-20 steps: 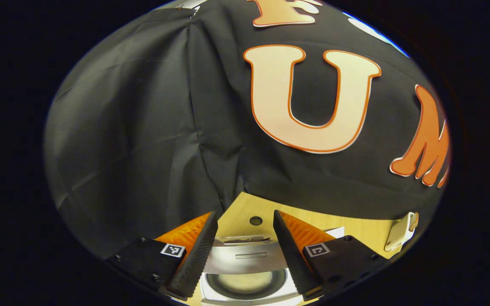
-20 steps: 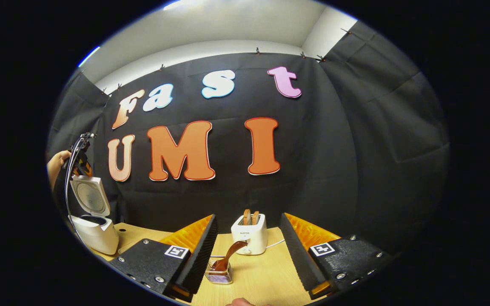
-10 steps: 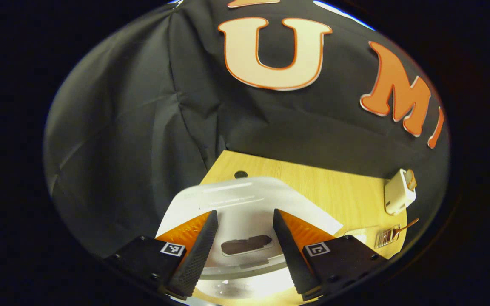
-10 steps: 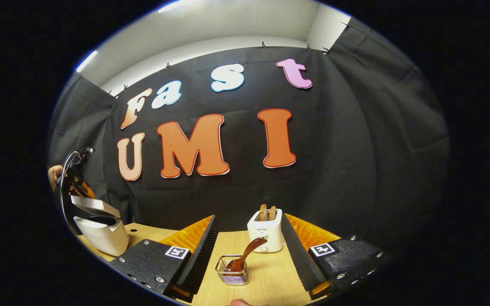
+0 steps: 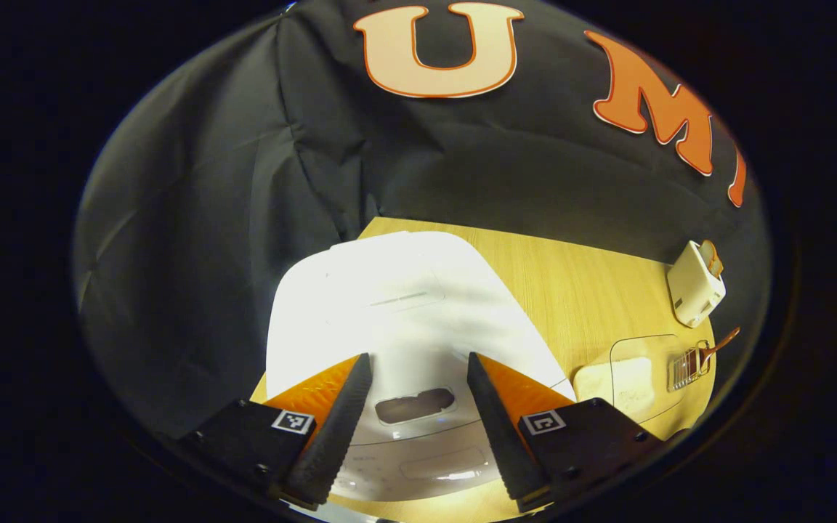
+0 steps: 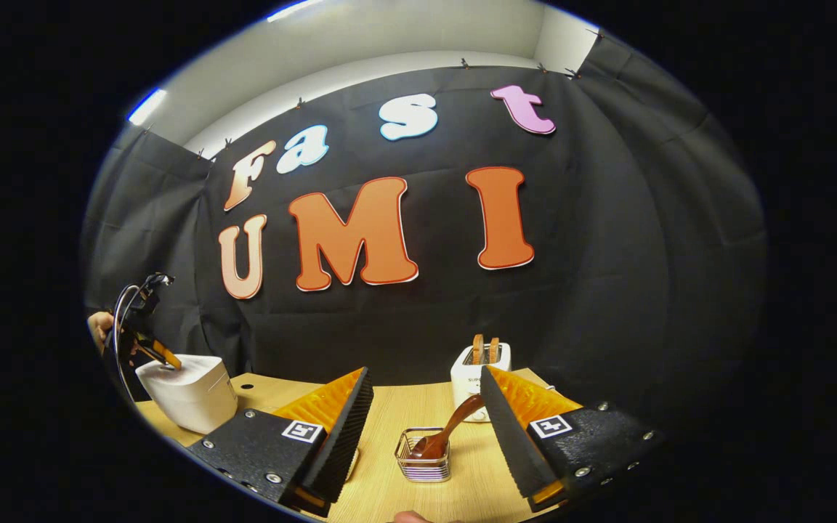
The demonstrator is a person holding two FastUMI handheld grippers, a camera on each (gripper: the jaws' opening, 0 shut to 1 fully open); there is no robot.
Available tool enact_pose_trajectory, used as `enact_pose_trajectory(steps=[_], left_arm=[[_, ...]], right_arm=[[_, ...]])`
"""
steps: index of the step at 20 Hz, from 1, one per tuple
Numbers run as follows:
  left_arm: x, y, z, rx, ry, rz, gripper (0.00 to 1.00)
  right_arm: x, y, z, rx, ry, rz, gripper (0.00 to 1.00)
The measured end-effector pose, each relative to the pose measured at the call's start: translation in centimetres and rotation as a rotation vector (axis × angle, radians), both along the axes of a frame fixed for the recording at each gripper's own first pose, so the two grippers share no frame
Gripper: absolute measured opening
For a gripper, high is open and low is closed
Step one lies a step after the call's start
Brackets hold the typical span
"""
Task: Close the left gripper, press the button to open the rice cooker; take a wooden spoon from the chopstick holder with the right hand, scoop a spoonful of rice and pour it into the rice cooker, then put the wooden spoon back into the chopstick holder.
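Note:
The white rice cooker (image 5: pixel 389 305) sits with its lid down right under my left gripper (image 5: pixel 418 359), which is open, its fingers spread over the lid's front near a dark oval window. In the right gripper view the rice cooker (image 6: pixel 186 388) stands at the far left with the left gripper (image 6: pixel 153 349) and a hand over it. The wooden spoon (image 6: pixel 455 428) leans in the wire chopstick holder (image 6: pixel 422 465), just beyond my open right gripper (image 6: pixel 426 372), which holds nothing. The chopstick holder (image 5: pixel 684 363) and the spoon (image 5: pixel 724 340) also lie at the right edge of the left gripper view.
A clear bowl of white rice (image 5: pixel 629 378) stands on the wooden table (image 5: pixel 578 283) between cooker and holder. A white toaster (image 6: pixel 480 367) with bread slices sits behind the holder. Black cloth walls close off the table's back and left sides.
The rice cooker's lid, upright a second ago, has swung down flat. My left gripper came down with it. The right gripper shifted slightly, so the holder sits more to the right.

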State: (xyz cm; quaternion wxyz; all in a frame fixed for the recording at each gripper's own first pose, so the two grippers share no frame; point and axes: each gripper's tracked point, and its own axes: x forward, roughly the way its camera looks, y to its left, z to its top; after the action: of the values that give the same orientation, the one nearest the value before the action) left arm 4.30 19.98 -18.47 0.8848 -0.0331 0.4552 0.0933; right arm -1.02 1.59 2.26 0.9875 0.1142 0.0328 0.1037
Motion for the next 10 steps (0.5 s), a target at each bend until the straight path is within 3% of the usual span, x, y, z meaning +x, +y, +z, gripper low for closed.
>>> enact_pose_trajectory(steps=[5, 10], left_arm=[[0.8, 0.5, 2.0, 0.036, -0.151, 0.030, 0.85], [0.8, -1.8, 6.2, 0.075, -0.352, -0.018, 0.84]], right_arm=[[-0.3, 1.5, 0.3, -0.031, -0.018, 0.022, 0.88], [-0.8, 3.5, 0.5, -0.041, -0.042, 0.046, 0.88]])
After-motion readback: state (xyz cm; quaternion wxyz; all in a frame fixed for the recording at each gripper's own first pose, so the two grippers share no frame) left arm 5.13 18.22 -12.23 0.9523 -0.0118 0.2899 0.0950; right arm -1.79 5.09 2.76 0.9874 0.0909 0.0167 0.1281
